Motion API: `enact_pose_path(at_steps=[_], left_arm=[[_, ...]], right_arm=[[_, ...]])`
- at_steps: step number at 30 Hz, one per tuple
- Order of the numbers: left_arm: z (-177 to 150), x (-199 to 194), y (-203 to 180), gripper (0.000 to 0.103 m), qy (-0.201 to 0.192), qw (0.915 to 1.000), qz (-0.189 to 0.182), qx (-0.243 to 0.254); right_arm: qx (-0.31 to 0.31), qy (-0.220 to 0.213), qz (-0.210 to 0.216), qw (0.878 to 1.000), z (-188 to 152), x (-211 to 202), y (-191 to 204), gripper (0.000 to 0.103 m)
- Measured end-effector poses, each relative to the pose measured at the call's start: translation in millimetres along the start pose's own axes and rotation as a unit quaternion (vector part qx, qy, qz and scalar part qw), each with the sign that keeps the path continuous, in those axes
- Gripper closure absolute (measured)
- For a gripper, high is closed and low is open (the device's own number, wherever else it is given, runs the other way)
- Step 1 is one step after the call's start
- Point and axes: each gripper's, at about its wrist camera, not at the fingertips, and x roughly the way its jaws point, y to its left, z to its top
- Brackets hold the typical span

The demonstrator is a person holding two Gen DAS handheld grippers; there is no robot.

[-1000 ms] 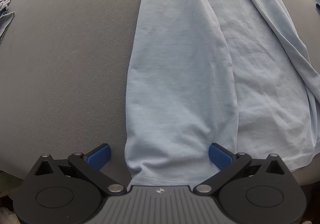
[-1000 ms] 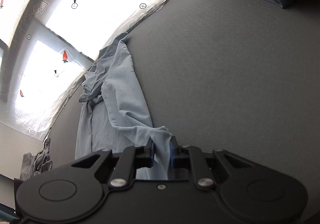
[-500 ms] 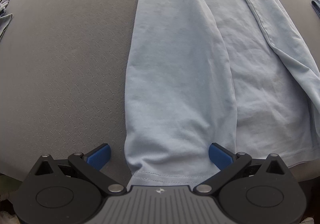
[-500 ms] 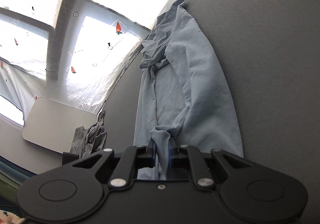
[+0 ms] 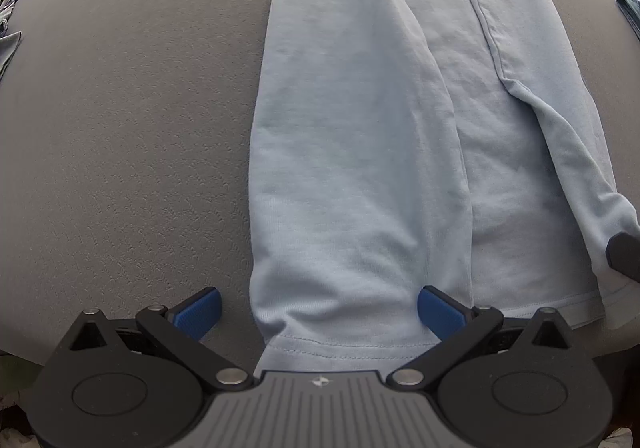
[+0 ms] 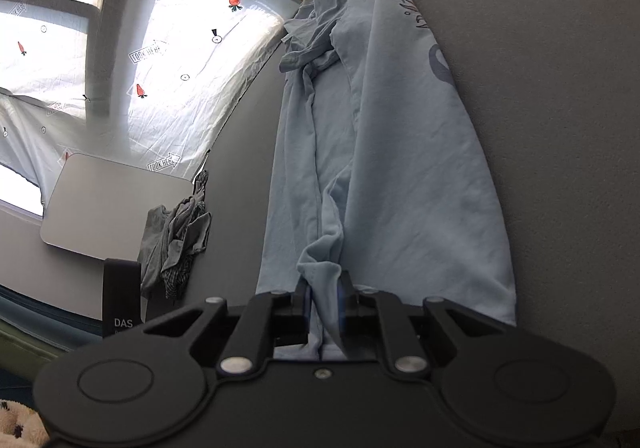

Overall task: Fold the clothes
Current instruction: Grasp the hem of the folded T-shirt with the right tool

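Right hand-held gripper (image 6: 323, 302), clenched on the sleeve (image 6: 320, 276) of the pale blue shirt (image 5: 352, 152), has swung it inward over the body lying on the bench (image 5: 120, 108); left hand-held gripper (image 5: 318, 306) stays released astride the hem, so folding progresses

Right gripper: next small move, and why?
Probably lower the sleeve end onto the shirt body and let go. The right gripper is shut on the sleeve, which already runs lengthwise down the light blue shirt. The left gripper is open, its fingers astride the already folded left side at the hem.
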Motion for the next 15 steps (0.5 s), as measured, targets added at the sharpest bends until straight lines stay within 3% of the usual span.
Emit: enact_pose_path(at_steps=[1, 3, 9, 15], left_arm=[[-0.4, -0.4, 0.6, 0.0, 0.0, 1.0, 0.0, 0.0], [-2.0, -1.7, 1.4, 0.0, -0.001, 1.0, 0.0, 0.0], [-7.0, -5.5, 5.7, 0.0, -0.004, 1.0, -0.001, 0.002], [-12.4, -9.5, 10.2, 0.0, -0.007, 0.9999, -0.002, 0.007]], right_arm=[[-0.005, 0.001, 0.001, 1.0, 1.0, 0.4, 1.6, 0.09], [-0.026, 0.023, -0.043, 0.998, 0.7, 9.2, 3.5, 0.089], [-0.014, 0.044, -0.033, 0.998, -3.5, 15.6, 3.0, 0.081], [-0.001, 0.064, -0.022, 0.998, -7.3, 21.5, 2.8, 0.08]])
